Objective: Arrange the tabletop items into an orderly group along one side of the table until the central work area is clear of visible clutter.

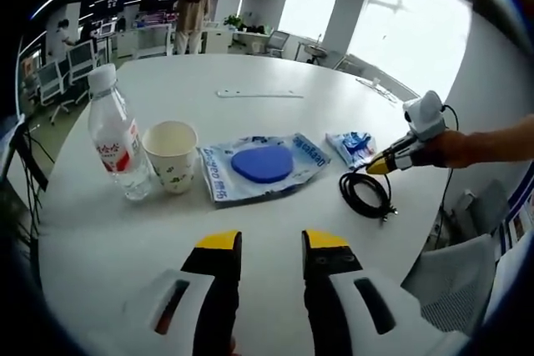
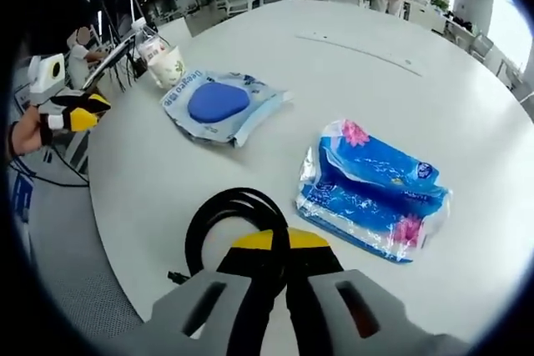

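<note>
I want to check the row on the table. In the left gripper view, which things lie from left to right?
bottle → cup → wipes pack → tissue pack → cable → right gripper

Bright daylight from windows [image 1: 392, 18], glare on white table [image 1: 275, 72], fisheye-bent edges, sharp centre

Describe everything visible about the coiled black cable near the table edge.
The black cable is a thin, rubbery-looking cord wound into a loose round coil of a few loops, lying flat on the white table near its edge. A small plug end sticks out of the coil toward the edge. The right claw looks shut on the coil's near side, its yellow tips together over the loops. In the left gripper view the coil lies beside a blue tissue pack, apart from it.
</note>
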Available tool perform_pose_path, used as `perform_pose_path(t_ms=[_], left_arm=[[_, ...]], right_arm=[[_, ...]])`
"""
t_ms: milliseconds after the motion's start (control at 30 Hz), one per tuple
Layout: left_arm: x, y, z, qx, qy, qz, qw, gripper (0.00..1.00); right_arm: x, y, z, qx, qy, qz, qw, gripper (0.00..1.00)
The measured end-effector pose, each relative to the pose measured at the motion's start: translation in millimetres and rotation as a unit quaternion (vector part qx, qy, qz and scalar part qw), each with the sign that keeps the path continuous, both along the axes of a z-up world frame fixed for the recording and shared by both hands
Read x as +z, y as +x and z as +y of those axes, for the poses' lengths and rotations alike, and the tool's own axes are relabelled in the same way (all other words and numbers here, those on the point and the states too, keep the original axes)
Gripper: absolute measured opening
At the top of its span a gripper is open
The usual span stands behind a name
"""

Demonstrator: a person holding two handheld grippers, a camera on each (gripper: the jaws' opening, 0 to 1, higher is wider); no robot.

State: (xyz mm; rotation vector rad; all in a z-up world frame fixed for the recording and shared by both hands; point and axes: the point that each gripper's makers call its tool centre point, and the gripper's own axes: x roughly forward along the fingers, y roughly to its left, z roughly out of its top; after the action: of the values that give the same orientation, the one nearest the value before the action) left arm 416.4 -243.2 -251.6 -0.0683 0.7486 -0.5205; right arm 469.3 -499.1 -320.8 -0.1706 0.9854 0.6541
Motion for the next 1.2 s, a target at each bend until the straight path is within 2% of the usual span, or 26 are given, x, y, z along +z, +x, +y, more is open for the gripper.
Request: perform_pose_path(t_ms=[367, 867, 1000, 1133, 1200], left_arm=[[1.5, 0.0, 5.5, 0.006, 0.001, -0.002, 1.0000, 0.28], [0.4, 1.5, 2.4, 0.004, -0.003, 0.002, 1.0000, 0.29], [1.1, 1.2, 1.0, 0.002, -0.004, 0.004, 1.0000, 0.29], [0.2, 2.8, 1.4, 0.002, -0.005, 0.003, 1.0000, 0.29], [0.4, 3.4, 1.3, 0.002, -0.005, 0.003, 1.0000, 0.29]], right_arm=[[2.0, 8.0, 17.9, 0.014, 0.004, -0.005, 0.9999, 0.00], [2.3, 10.0, 17.3, 0.008, 0.018, -0.007, 0.9998, 0.01], [6.7, 12.6, 15.4, 0.001, 0.025, -0.012, 0.9996, 0.03], [11.9, 15.5, 12.2, 0.004, 0.029, -0.017, 0.9994, 0.09], [15.4, 20.5, 9.5, 0.001, 0.032, -0.028, 0.9991, 0.08]])
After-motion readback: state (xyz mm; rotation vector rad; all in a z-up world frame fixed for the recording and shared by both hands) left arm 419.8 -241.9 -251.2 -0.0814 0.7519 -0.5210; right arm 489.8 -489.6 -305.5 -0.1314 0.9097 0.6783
